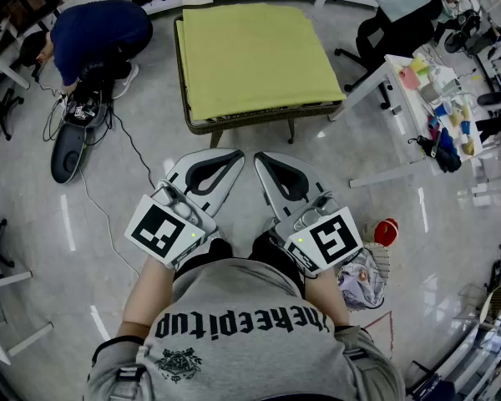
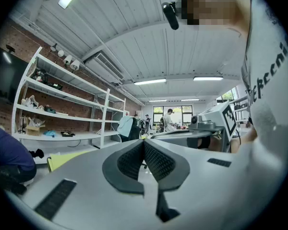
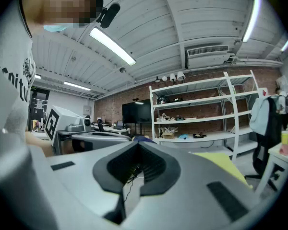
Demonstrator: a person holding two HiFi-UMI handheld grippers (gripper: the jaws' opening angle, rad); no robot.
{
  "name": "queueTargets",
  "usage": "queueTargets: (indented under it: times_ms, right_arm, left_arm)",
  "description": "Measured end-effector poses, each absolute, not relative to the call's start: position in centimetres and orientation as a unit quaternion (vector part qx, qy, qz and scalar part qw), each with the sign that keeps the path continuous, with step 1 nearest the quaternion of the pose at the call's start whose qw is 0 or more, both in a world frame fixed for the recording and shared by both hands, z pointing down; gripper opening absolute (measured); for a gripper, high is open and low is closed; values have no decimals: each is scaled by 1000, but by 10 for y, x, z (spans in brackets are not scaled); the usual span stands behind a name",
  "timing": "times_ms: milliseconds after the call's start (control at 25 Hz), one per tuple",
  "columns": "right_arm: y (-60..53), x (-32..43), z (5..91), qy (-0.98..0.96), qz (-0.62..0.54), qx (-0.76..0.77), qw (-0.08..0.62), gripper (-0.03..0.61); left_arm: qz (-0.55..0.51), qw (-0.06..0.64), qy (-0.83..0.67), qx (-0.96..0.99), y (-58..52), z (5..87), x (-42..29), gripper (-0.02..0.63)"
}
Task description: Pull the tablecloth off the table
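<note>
Glossy grey floor [image 1: 384, 153] of a workshop below, as seen from the head view. Close before the body, left gripper [image 1: 224, 155] and right gripper [image 1: 264, 159] side by side, tips near each other but not touching, both held level and aimed toward the table. Fully closed, both of them. From the left gripper view, dark ribbed pads [image 2: 156, 158] pressed together, nothing between them. Same from the right gripper view: pads [image 3: 151, 164] together, nothing held, nothing touched.

Farther out, straight ahead and well apart from the tips, a small dark-framed table [image 1: 234, 125]. On top of it the yellow-green tablecloth [image 1: 259, 53], lying flat and covering nearly the whole top. Almost square in shape, with the slightly longer side running away from the body. Near edge a little slanted, with its left corner closer to the grippers.

Only from the head view: the whole cloth and table, a crouching person in dark blue [image 1: 96, 36] at the left, and a white desk [image 1: 397, 78] with colourful small things at the right.

Only from the left gripper view: white shelves [image 2: 62, 109] on a brick wall, and of the tablecloth [image 2: 62, 159] just a thin yellow strip low at the left.

Only from the right gripper view: a dark screen [image 3: 137, 113] on the brick wall, beside more shelving [image 3: 201, 109], and the tablecloth [image 3: 225, 166] as a yellow patch low at the right.
</note>
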State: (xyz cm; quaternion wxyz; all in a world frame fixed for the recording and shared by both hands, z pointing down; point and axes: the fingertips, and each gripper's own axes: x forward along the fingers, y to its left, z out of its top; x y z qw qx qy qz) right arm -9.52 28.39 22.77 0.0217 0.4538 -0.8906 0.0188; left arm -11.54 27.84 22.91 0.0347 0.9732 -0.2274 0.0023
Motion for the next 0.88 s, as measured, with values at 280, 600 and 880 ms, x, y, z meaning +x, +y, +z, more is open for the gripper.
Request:
queueTargets:
  times_ms: [280,600,880]
  right_arm:
    - [288,-119,233,-888,18,459,23,11]
    - [290,-135,233,-886,16,462,30,10]
    - [290,-146,237,-886,19,462,33,11]
  left_arm:
    - [-5,32,-222,974,281,235,-138,15]
    - [-12,36,-220,975,283,235,-154,14]
    - [-23,44,-227,973,278,237,-168,14]
